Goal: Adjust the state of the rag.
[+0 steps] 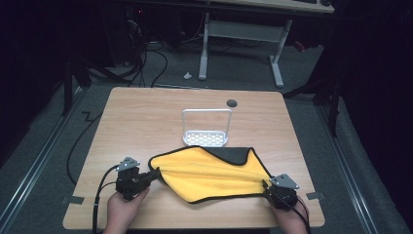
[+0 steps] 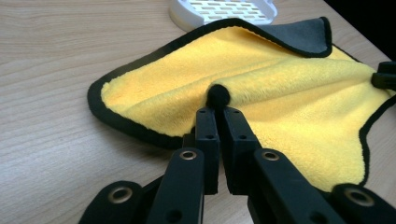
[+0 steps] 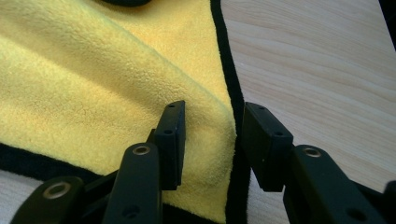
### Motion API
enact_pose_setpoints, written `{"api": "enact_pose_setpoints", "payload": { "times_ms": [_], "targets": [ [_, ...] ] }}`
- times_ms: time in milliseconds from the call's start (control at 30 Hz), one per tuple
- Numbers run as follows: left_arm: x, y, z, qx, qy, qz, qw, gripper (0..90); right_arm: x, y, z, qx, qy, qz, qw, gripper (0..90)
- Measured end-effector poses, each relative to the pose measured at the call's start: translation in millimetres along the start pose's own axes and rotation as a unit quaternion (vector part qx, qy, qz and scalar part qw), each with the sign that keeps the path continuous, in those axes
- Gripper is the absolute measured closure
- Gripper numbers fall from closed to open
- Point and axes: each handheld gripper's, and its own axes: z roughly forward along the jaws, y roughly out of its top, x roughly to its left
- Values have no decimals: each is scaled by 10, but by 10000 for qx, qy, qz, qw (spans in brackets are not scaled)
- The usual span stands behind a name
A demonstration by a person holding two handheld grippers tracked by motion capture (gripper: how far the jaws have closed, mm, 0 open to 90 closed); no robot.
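My left claw [image 2: 215, 112] pinches the yellow cloth [image 1: 214, 173] at one corner, my right claw [image 3: 212, 140] gapes astride the opposite edge, ungripped, so folding on the bench [image 1: 146, 112] has barely begun.

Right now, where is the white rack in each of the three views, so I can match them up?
High view: the white rack stands mid-table, just beyond the yellow cloth.
Left gripper view: its slotted base sits at the top edge, behind the cloth.
Right gripper view: not in it.
Shared landmark: the cloth's black-trimmed edge, seen in all three.
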Motion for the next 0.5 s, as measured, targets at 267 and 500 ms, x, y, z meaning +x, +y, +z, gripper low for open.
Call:
{"api": "enact_pose_setpoints", "payload": {
  "times_ms": [267,500],
  "targets": [
    [17,-193,-64,152,-195,145,9996,648,373,270,-329,-856,779,-25,9933,585],
    [217,-354,-89,81,-55,-221,9997,575,1245,512,-347,-900,1993,-804,9725,583]
  ]
}}
